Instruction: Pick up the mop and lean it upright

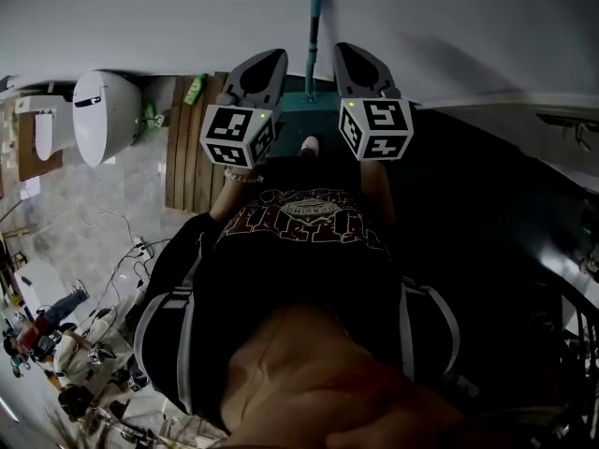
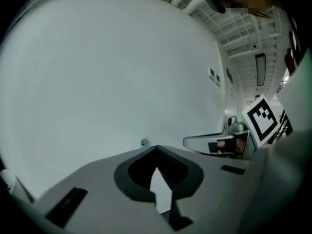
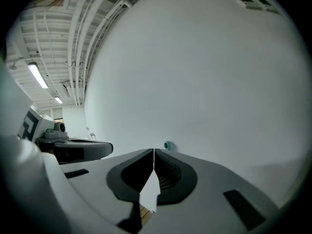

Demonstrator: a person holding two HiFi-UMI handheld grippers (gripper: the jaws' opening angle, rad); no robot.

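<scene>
The mop's teal handle (image 1: 315, 28) stands upright against the white wall (image 1: 140, 17), straight ahead and between my two grippers. Its round top end shows as a small teal dot in the left gripper view (image 2: 144, 142) and in the right gripper view (image 3: 168, 145). My left gripper (image 1: 270, 58) is just left of the handle, shut and empty; its tips meet (image 2: 156, 148). Just right of the handle, my right gripper (image 1: 348, 52) is also shut with nothing in it (image 3: 153, 151). Neither touches the mop. The mop's lower end is hidden behind my grippers.
A white toilet (image 1: 101, 115) stands at the left by the wall. A wooden slatted board (image 1: 190, 152) and a green bottle (image 1: 195, 89) lie beside it. Cables (image 1: 122, 251) trail over the pale floor at lower left. A dark floor (image 1: 487, 195) spreads to the right.
</scene>
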